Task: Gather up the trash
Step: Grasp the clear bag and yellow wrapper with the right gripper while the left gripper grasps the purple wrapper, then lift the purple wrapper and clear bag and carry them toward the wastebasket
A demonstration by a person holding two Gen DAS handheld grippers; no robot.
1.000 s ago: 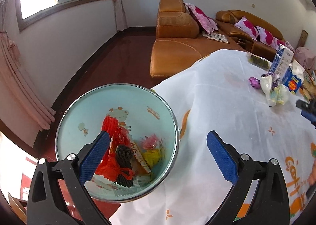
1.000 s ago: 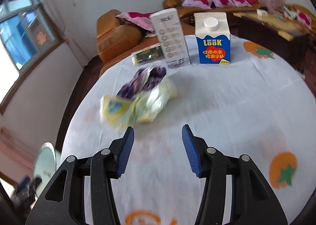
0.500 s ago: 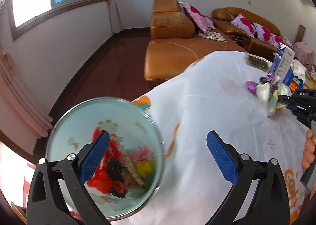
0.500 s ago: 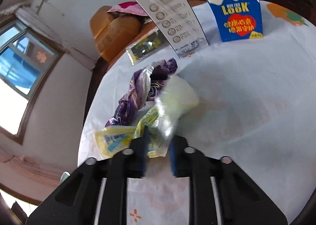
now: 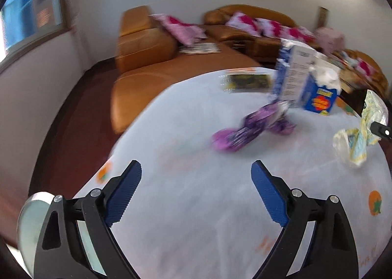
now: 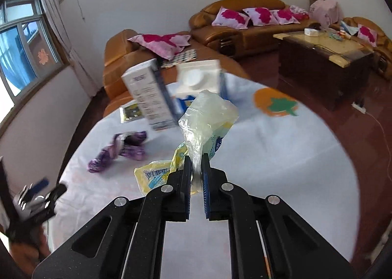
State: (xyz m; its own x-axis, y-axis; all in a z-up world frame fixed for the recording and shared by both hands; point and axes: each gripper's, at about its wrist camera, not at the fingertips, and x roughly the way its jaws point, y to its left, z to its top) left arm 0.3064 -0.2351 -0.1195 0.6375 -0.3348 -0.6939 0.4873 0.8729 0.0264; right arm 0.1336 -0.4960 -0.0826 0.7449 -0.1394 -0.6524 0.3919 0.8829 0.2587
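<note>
The right gripper [image 6: 195, 168] pinches the crumpled yellow-and-clear plastic wrapper [image 6: 205, 119] above the white tablecloth [image 6: 269, 156] for binning, while the left gripper [image 5: 196, 195], nothing between its wide jaws, is closing slightly near the purple foil wrapper [image 5: 250, 129]

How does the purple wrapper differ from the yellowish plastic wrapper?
The purple wrapper lies crumpled on the white tablecloth, untouched; the yellowish plastic wrapper is pinched in the shut right gripper and sticks up from it. The purple one is dark and opaque; the yellowish one is pale and partly see-through. Both are crumpled packaging.
</note>
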